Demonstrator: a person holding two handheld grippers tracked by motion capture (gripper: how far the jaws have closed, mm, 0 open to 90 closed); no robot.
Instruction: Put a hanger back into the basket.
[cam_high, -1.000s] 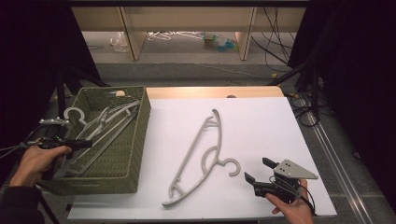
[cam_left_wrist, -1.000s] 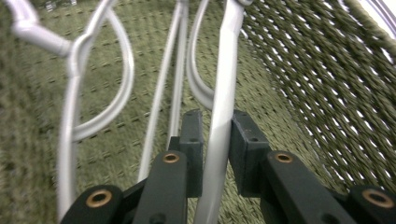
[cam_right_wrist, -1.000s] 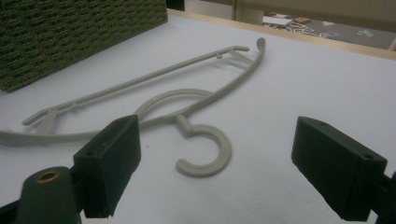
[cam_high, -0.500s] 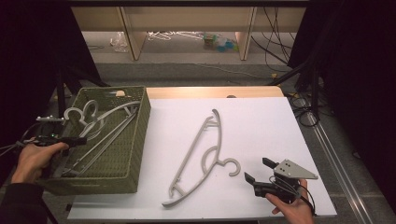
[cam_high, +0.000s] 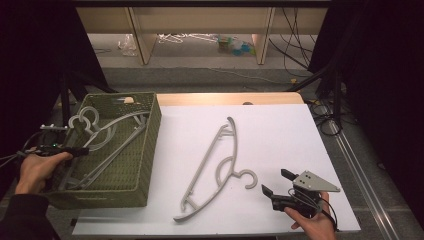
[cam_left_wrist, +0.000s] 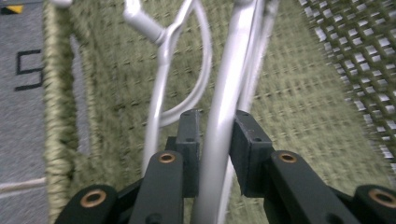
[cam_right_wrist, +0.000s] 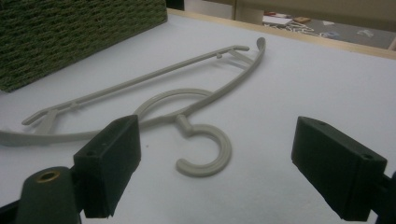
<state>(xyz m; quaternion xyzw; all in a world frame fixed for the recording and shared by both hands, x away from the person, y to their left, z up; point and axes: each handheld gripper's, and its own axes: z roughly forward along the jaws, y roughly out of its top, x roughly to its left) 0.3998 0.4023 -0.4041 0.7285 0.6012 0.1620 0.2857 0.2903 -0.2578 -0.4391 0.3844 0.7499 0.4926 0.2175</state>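
**Light plastic hangers: one gripped in the basket, one lying loose on the surface**

Nearest the person, the right gripper (cam_high: 276, 184) rests low at the front right of the white surface (cam_high: 280, 130), its jaws spread wide and holding nothing. Just beyond them in the right gripper view lies a grey hanger (cam_right_wrist: 187, 100), flat on the surface with its hook curling toward the gripper. It looks like thin moulded plastic: light, fairly stiff along the curved shoulder, springy in the slim lower bar. Lying flat, it offers little height to pinch; the neck below the hook, or the thicker shoulder arc, would likely give the surest hold, while the smooth finish may let it swing or slip if taken far from its middle.

On the left, the left gripper (cam_high: 75, 150) reaches over the rim of the green woven basket (cam_high: 145, 150) and is clamped on a pale hanger (cam_left_wrist: 224, 116) by its bar, as the left gripper view shows, the pads pressed on either side. That hold sits well off the hanger's balance, so it will probably tip and pivot when lifted. Other hangers (cam_high: 107, 145) lie tangled beside it in the basket, hooks bunched at the far left corner, and they could snag and ride up with it.
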